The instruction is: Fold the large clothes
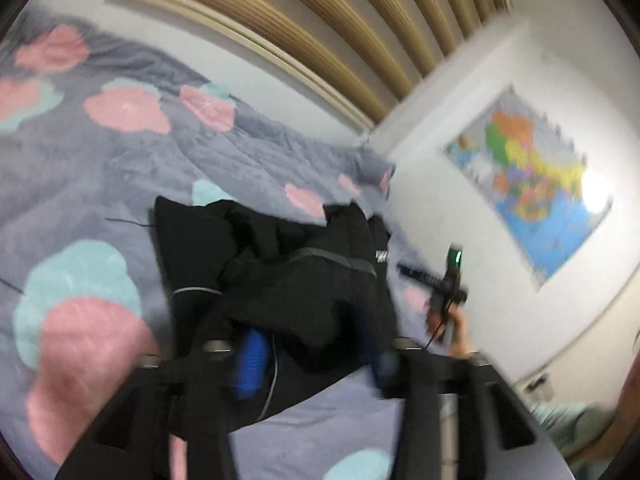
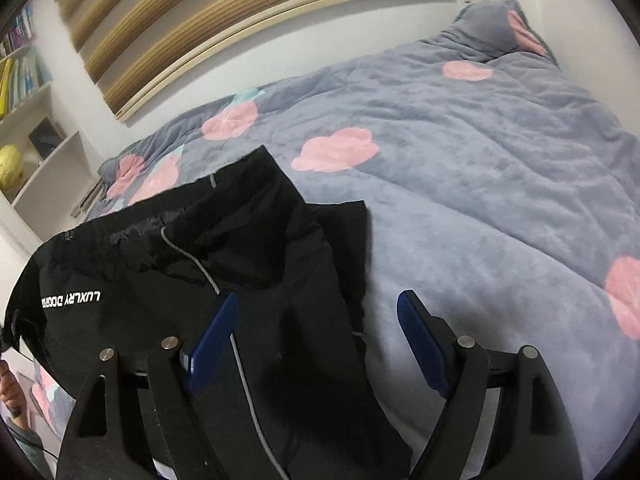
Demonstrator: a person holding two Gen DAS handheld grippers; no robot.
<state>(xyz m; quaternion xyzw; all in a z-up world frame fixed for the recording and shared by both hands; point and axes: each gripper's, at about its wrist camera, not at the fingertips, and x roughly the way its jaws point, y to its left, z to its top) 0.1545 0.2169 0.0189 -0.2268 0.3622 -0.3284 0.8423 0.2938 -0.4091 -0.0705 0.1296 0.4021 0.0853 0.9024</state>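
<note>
A black garment point(image 1: 280, 280) with thin grey piping lies crumpled on the bed, white lettering point(image 2: 72, 300) showing on one part. In the blurred left wrist view, my left gripper point(image 1: 316, 360) hovers over the garment's near edge. Its blue fingers point(image 1: 252, 364) stand apart and no cloth is pinched between them. My right gripper point(image 2: 318, 320) is open above the garment's right edge, with one blue finger point(image 2: 216, 340) over the black cloth and the other over the bedspread. A hand point(image 1: 460, 336) carries that right gripper at the right of the left wrist view.
The bed is covered by a grey bedspread point(image 2: 480, 160) with pink and teal flowers. A slatted wooden panel point(image 2: 240, 12) runs along the wall behind it. A colourful map point(image 1: 532, 184) hangs on one wall, and white shelves point(image 2: 36, 128) hold books and a yellow ball.
</note>
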